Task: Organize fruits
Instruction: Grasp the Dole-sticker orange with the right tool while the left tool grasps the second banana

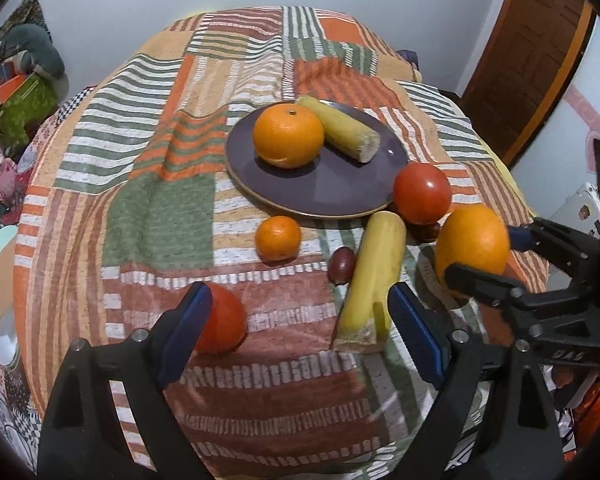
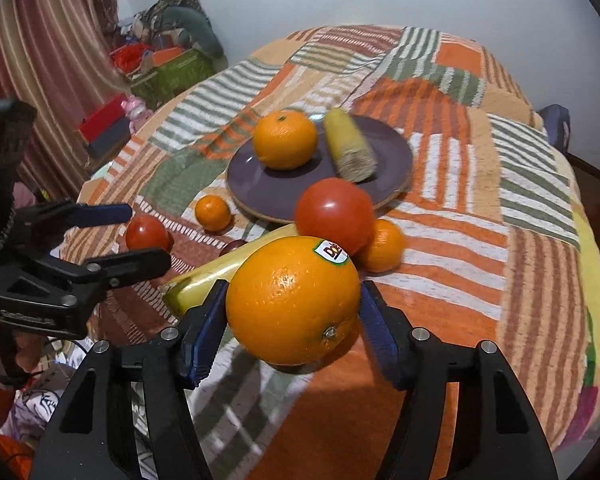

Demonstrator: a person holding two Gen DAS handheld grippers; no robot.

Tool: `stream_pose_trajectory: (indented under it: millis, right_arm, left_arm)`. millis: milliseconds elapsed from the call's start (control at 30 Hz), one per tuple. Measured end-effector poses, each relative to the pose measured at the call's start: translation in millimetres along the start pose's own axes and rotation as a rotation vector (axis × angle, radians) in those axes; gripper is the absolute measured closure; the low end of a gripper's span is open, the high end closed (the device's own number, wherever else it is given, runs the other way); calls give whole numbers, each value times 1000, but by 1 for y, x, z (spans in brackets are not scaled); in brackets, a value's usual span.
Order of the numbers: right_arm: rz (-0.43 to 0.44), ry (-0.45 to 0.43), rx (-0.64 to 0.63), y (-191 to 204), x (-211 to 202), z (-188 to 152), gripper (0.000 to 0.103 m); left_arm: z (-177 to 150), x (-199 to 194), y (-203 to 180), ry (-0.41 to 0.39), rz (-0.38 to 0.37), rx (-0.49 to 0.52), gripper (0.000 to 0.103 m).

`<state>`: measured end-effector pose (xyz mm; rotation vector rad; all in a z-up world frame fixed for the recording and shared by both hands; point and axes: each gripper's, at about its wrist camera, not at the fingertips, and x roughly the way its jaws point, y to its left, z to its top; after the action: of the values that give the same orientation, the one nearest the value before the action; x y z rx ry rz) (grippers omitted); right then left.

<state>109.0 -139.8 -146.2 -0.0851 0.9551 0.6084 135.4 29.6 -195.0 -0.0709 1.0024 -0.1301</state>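
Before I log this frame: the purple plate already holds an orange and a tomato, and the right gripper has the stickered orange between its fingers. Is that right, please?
Not quite. The purple plate holds an orange and a cut banana piece, not a tomato; the left wrist view shows the big tomato on the cloth beside the rim. The right gripper does have the stickered orange between its fingers.

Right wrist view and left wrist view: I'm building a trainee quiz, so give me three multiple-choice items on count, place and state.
1. Fruits on the round purple plate? A none; B two; C four.
2. Where is the large stickered orange? A on that plate; B between the right gripper fingers; C on the floor.
3. The left gripper? A open, empty; B shut on a tomato; C shut on a banana.
B: one smaller orange, one yellow banana piece. B: blue pads flank it. A: jaws wide, only striped cloth between.
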Motion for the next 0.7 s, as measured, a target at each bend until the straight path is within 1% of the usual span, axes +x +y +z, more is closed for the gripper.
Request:
stream_pose_trajectory:
  millis: [100, 167, 200, 267, 300, 400, 433, 467, 633, 700]
  right_arm:
    - [-22, -20, 30, -11, -11, 0, 42]
    - [-39, -32, 54, -20, -18, -1, 42]
    - [-47, -37, 64, -23, -20, -2, 42]
    - [-65, -45, 85, -31, -26, -4, 42]
    - [-71, -48, 95, -34, -28, -5, 42]
    - [-78, -48, 122, -42, -30, -9, 42]
    - [-79, -47, 129, -44, -31, -10, 42]
    - [-81, -45, 135, -46, -30, -11, 42]
    - [-78, -37, 140, -45, -29, -15, 42]
    - [-75, -36, 137, -44, -28, -15, 42]
  left_arm:
    - [1, 5, -10, 1, -16, 21, 16]
    - [1, 10, -17, 12, -30, 43, 24]
    - [1, 13, -20, 19, -34, 50, 25]
    - [0, 19, -25, 42, -53, 64, 34]
    - [-1, 23, -28, 61, -72, 73, 36]
    - [-5, 37, -33, 119, -115, 89, 54]
    - [-7, 43, -34, 140, -117, 90, 60]
    - [-8, 45, -34, 143, -111, 90, 62]
    - [-9, 43, -27, 137, -150, 58, 65]
    - [-10, 41, -28, 136, -155, 63, 66]
